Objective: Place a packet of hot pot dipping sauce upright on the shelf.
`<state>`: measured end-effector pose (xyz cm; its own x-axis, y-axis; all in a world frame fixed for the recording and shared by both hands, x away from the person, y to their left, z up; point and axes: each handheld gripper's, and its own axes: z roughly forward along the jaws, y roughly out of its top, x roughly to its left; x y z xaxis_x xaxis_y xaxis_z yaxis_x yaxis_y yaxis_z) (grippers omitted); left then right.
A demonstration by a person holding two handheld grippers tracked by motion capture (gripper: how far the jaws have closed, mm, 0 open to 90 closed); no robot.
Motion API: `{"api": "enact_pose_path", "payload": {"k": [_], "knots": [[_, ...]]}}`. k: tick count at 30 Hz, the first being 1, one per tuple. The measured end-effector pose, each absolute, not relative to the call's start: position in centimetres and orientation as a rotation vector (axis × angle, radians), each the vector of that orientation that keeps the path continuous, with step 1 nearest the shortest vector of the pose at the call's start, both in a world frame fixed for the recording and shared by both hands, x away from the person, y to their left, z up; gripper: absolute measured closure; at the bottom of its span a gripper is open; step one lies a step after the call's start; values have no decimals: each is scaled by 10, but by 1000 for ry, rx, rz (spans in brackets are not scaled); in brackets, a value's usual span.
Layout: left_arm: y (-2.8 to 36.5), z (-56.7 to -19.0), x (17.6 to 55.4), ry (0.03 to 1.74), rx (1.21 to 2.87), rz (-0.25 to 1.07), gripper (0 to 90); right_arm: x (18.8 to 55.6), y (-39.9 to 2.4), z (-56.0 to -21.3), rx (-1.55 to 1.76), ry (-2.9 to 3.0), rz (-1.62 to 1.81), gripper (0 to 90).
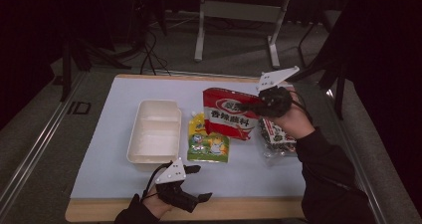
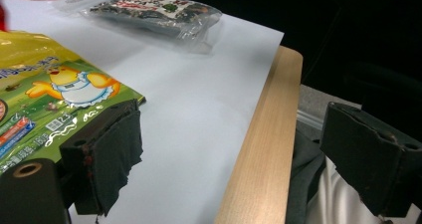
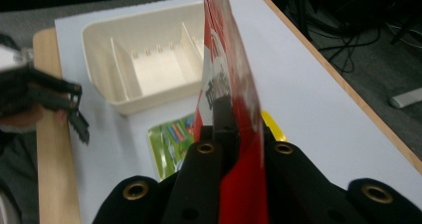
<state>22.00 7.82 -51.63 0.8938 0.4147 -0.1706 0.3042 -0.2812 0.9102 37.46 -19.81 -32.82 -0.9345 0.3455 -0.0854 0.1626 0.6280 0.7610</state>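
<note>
The right gripper [image 1: 260,106] pinches a red bag [image 1: 227,113] printed 香辣蘸料, lifted beside the white tray [image 1: 154,130]. The left gripper [image 1: 198,183] hangs with jaws apart near the yellow-green duck pouch [image 1: 208,143].

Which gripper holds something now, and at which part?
The right gripper clamps the red flat seasoning bag at its side edge. The left gripper holds nothing.
</note>
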Motion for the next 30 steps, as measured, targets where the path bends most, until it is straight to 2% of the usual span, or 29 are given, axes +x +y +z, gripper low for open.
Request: {"api": "enact_pose_path", "payload": {"k": [18, 24, 25, 30], "knots": [[82, -531, 222, 517, 1852, 153, 108, 408, -137, -319, 381, 2627, 1247, 892], [80, -534, 222, 528, 1863, 165, 64, 416, -121, -321, 395, 2622, 1254, 892], [80, -535, 222, 532, 1861, 162, 35, 419, -115, -323, 397, 2628, 1257, 892], [80, -536, 222, 525, 1858, 161, 35, 424, -106, -324, 407, 2624, 1273, 892]]}}
